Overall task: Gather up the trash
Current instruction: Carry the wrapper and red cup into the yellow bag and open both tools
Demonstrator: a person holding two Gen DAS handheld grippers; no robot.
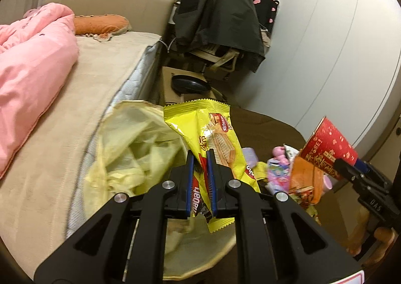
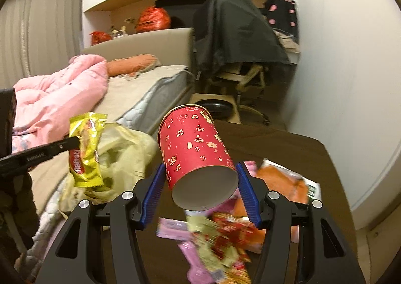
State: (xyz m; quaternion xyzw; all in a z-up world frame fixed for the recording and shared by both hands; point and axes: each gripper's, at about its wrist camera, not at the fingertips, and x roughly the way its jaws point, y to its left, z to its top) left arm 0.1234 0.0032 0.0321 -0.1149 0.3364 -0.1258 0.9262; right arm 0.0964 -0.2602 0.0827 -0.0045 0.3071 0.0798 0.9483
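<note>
My left gripper (image 1: 200,156) is shut on a yellow wafer wrapper (image 1: 215,131) and holds it over the open mouth of a pale yellow trash bag (image 1: 130,148). The wrapper (image 2: 86,148) and the bag (image 2: 125,151) also show at the left of the right wrist view. My right gripper (image 2: 200,171) is shut on a red paper tube (image 2: 198,156) with gold symbols, held above the table with its open end toward the camera. The tube (image 1: 328,146) shows at the right of the left wrist view.
A dark brown table (image 2: 288,143) carries a pile of wrappers (image 2: 220,241), pink and orange among them. A bed (image 1: 87,78) with a pink quilt (image 1: 30,68) lies left. A chair draped with a dark coat (image 1: 218,15) stands behind.
</note>
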